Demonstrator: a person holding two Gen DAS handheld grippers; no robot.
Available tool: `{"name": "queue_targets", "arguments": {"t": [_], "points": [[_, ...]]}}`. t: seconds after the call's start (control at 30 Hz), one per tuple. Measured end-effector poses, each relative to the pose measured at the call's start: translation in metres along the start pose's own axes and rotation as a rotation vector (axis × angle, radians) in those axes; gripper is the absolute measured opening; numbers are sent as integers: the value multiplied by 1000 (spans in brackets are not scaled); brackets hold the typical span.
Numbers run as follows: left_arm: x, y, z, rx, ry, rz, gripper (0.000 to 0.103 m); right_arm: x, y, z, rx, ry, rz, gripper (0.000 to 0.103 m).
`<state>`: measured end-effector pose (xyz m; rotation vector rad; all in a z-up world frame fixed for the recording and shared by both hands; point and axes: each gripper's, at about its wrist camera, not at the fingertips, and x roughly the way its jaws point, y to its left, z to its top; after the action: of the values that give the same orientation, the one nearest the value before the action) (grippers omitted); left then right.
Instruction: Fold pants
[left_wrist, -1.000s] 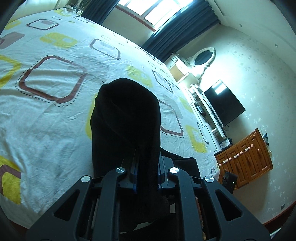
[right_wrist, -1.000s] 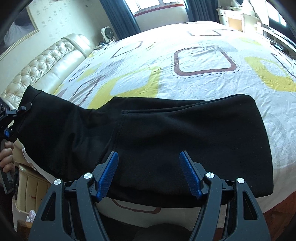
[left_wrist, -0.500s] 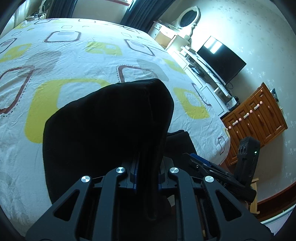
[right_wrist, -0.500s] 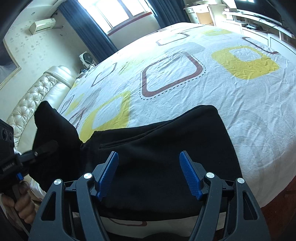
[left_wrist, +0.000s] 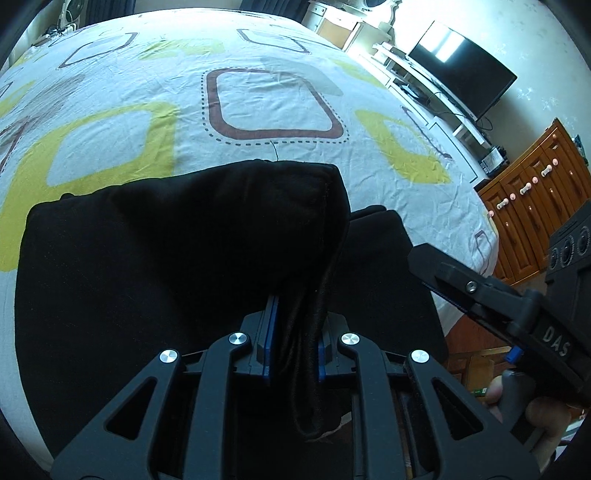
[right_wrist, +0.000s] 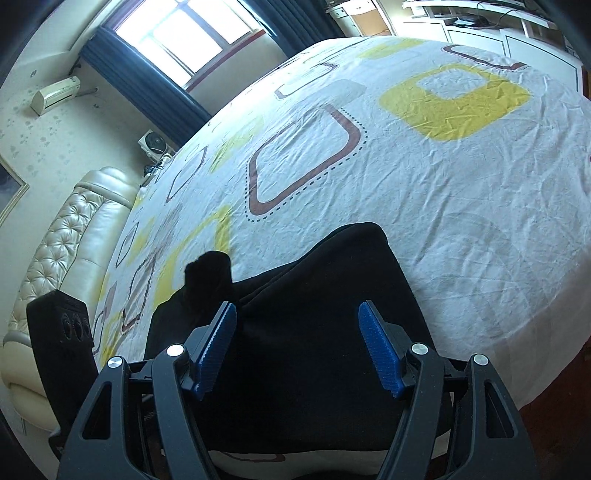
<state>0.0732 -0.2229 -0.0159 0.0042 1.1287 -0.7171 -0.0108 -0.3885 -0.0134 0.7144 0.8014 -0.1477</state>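
1. The left claw (left_wrist: 293, 343) is clamped on a bunched end of the black pants (left_wrist: 166, 266), holding that end raised over the rest of the garment.
2. The right claw (right_wrist: 297, 349) hangs with its jaws wide apart and nothing between them, just above the pants' other end.
3. The pants lie along the near edge of the bed (left_wrist: 258, 92), their long axis running side to side between the two claws; a little cloth seems to reach that edge.
4. In the right wrist view the lifted end (right_wrist: 208, 275) stands up to the left of the flat part, so the fold likely carries it rightward, toward the free claw.
5. The left claw, already holding cloth, is best placed to lay it down.
6. A loose cord (left_wrist: 306, 387) dangles from the grip and could snag.
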Motion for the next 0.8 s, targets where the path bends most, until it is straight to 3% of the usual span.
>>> {"name": "queue_targets", "arguments": {"t": [0.07, 0.1, 0.17, 0.2, 0.33, 0.53, 0.8], "points": [[-1, -4, -4, 6, -11, -1, 22, 1, -2, 1, 6, 7, 14, 68], [-5, -5, -6, 9, -20, -9, 30, 1, -3, 1, 8, 14, 23, 68], [-16, -9, -9, 13, -37, -30, 54, 3, -4, 1, 18, 26, 46, 68], [-27, -9, -12, 12, -58, -33, 72, 4, -5, 1, 26, 40, 65, 68], [-71, 7, -29, -15, -132, -50, 92, 18, -8, -2, 61, 128, 133, 71], [-120, 85, -66, -172, -166, -29, 93, 36, -2, -12, 35, 221, 166, 72], [-116, 174, -107, -328, -157, 162, 93, 54, 25, -30, -17, 343, 250, 72]]}}
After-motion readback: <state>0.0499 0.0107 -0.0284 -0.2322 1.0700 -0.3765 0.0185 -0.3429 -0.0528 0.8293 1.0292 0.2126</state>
